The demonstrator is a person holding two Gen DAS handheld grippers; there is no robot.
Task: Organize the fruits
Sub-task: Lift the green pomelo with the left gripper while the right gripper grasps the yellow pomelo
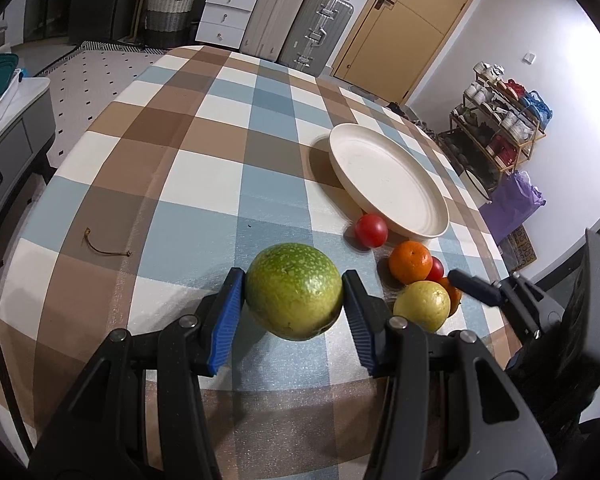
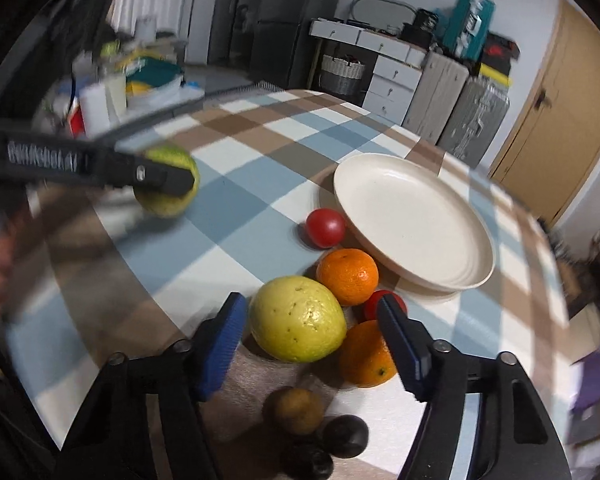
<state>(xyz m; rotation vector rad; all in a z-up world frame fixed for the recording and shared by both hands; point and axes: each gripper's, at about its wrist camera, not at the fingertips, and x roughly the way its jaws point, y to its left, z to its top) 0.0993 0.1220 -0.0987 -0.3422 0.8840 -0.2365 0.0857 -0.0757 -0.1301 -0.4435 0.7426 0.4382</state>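
Checked cloth in brown, blue and white covers the table (image 1: pixel 204 184), with drawers, suitcases and a door behind; at the far left of the cloth lies a small brown stem scrap (image 1: pixel 106 246); next, the left gripper (image 1: pixel 294 294) holds a green speckled fruit (image 1: pixel 294 290), both blue pads pressed to its sides, and it looks clear of the cloth; right of it and further back sits a red tomato (image 1: pixel 371 230) against the near rim of the empty white plate (image 1: pixel 388 178); nearer lies an orange (image 1: pixel 410 261), then a yellow-green fruit (image 2: pixel 298 318) with a second orange (image 2: pixel 366 354) beside it. The right gripper (image 2: pixel 314 334) straddles that yellow fruit at a middling width; its left pad is just beside the skin, its right pad apart, so nothing is gripped yet. The fruit lies dead ahead between the fingers but off-centre toward the left one; my judgement is that closing calls for a slight shift left first. The plate lies beyond and right of both hands, nearer the right.
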